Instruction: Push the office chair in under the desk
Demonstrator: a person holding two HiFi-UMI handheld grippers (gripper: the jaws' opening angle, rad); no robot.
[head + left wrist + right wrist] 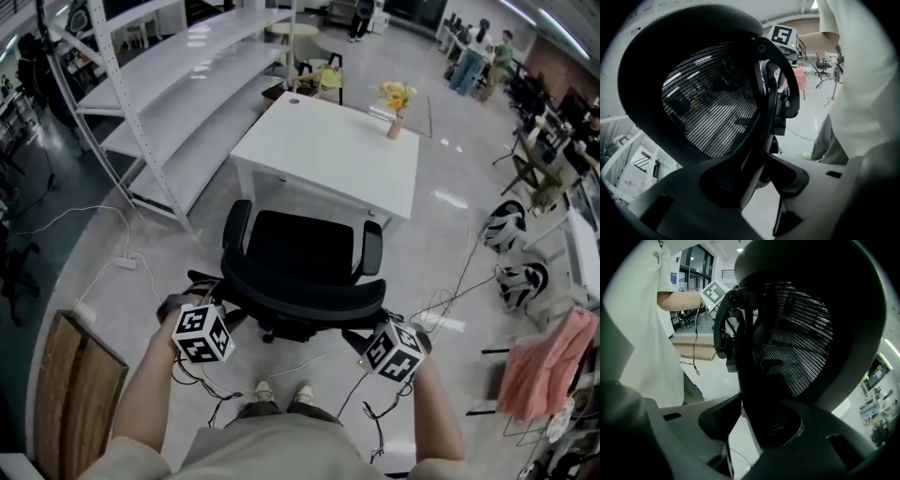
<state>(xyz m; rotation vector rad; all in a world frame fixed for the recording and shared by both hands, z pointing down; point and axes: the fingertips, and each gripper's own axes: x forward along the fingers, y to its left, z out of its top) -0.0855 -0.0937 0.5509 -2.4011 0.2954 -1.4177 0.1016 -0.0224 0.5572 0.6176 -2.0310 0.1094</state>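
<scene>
A black mesh-backed office chair (298, 246) stands on the floor just in front of the white desk (328, 150), its seat facing the desk and its front edge near the desk's front. My left gripper (217, 300) is at the left edge of the backrest and my right gripper (371, 317) at the right edge. In the left gripper view the backrest frame (708, 103) sits between the jaws of the left gripper (757, 180), pads against it. In the right gripper view the right gripper (750, 423) clamps the backrest rim (797, 333) likewise.
A vase of yellow flowers (397, 98) stands on the desk's far right. White shelving (178, 84) runs along the left, a wooden board (75, 394) lies near left. Cables (122, 262) cross the floor. Helmets (506, 225) and a pink cloth (548, 361) are at right.
</scene>
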